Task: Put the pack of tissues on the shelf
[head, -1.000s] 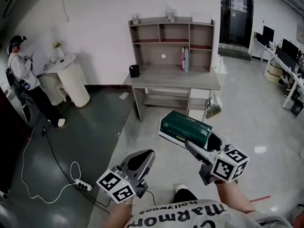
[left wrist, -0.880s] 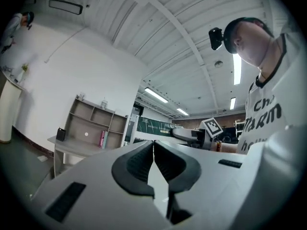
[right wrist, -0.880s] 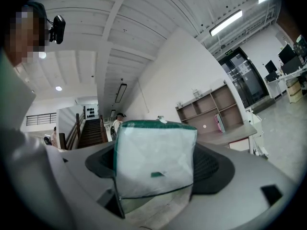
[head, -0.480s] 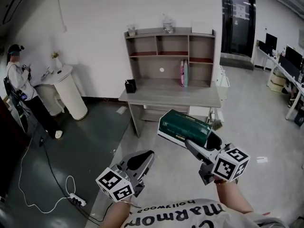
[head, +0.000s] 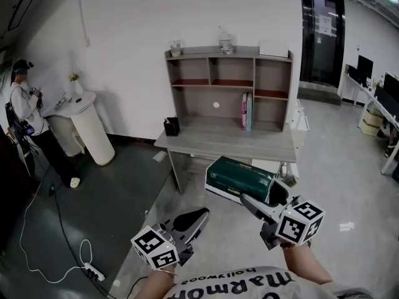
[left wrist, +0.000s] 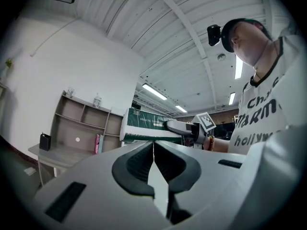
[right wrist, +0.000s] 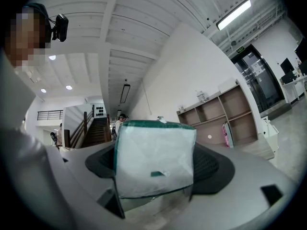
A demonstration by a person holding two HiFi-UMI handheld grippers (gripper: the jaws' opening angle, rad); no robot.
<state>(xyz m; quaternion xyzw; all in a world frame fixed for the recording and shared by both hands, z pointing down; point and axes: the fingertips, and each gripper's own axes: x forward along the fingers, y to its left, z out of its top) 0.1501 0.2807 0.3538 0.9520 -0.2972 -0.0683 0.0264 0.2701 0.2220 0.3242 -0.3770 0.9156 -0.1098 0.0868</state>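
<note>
Carrying the pack of tissues (head: 240, 178) across to the shelf (head: 229, 83) is the step in hand. The pack is in the air, short of the unit, over the floor (head: 349, 167) in front of the tabletop (head: 227, 142). The right tool (head: 250, 199) pinches it by one short end, jaws pressed against both sides of the wrapper, so most of the pack juts forward unsupported. In the right gripper view its pale end face fills the gap between the jaws. The left tool (head: 198, 215) hangs lower and to the left, its jaws pressed together on nothing. To do this well, I would hold the grip firm and the pack level, since a soft pack held at one end may droop or twist. The upper compartments look bare, while upright books (head: 245, 112) stand in the lower right bay and a black holder (head: 171, 127) sits at the tabletop's left. Aiming at a bare compartment, sliding the free end in first and letting go only once the pack rests flat seems the safest course.
</note>
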